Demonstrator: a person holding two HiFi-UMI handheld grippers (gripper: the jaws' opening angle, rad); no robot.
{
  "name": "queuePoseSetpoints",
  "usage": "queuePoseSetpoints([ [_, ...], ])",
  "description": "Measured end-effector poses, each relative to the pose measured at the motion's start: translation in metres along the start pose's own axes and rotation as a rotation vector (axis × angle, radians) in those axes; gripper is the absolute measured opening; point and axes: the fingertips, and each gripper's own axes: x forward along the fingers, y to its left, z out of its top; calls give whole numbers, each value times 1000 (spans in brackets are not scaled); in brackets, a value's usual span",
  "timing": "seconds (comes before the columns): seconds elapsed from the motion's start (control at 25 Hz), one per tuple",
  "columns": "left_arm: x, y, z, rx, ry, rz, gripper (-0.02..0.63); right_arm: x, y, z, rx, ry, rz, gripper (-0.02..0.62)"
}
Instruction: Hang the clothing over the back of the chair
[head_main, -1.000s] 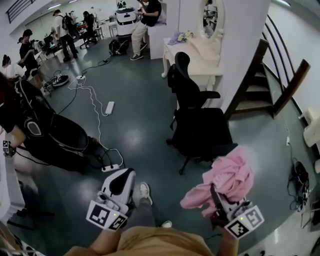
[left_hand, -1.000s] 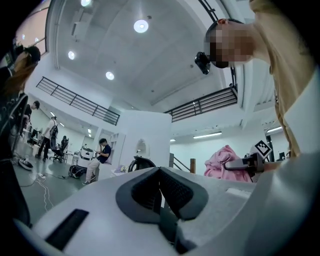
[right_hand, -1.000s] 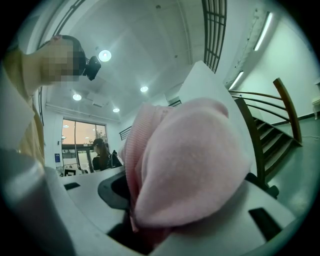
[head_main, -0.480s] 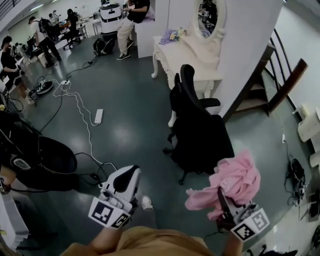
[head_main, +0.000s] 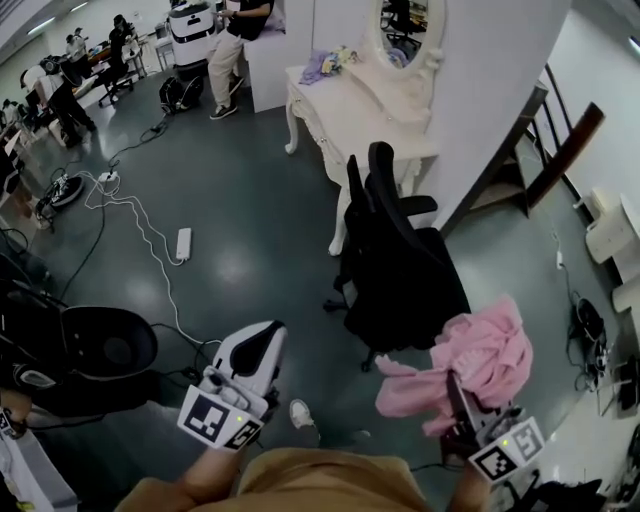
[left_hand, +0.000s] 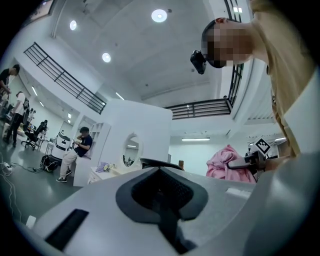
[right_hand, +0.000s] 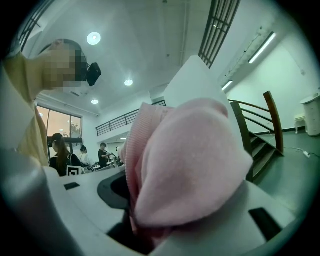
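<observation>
Open grey floor (head_main: 250, 235) rings the chair (head_main: 400, 280) — right tongs (head_main: 455, 385) clamp pink clothing (head_main: 485, 350), left tongs (head_main: 268, 335) together.

The right gripper (right_hand: 136, 220) is clamped on a pink garment (right_hand: 190, 160), which bulges up over the jaws and fills the middle. Stairs (right_hand: 260, 145) rise at right; people (right_hand: 102, 152) stand far left.

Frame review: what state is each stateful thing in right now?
pink garment: bunched, held in the air.
right gripper: jaws shut on the pink garment.
left gripper: jaws together, empty.
black office chair: upright, garment not yet over its back.
</observation>
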Motion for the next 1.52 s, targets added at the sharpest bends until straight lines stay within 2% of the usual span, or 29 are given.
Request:
queuePoseSetpoints([
  [0.32, 31, 10, 0, -5, -1, 2, 3, 20, -27, 25, -22, -22, -14, 219],
  [0.72, 93, -1, 26, 73, -66, 71, 3, 50, -92, 65, -87, -35, 67, 221],
  [1.0, 102, 0, 28, 98, -83, 127, 3, 76, -124, 84, -175, -30, 101, 225],
  [1.2, 90, 8, 30, 101, -79, 178, 3, 109, -121, 107, -260, -28, 166, 227],
  [1.52, 67, 17, 32, 107, -78, 213, 3, 163, -87, 131, -372, -23, 281, 233],
])
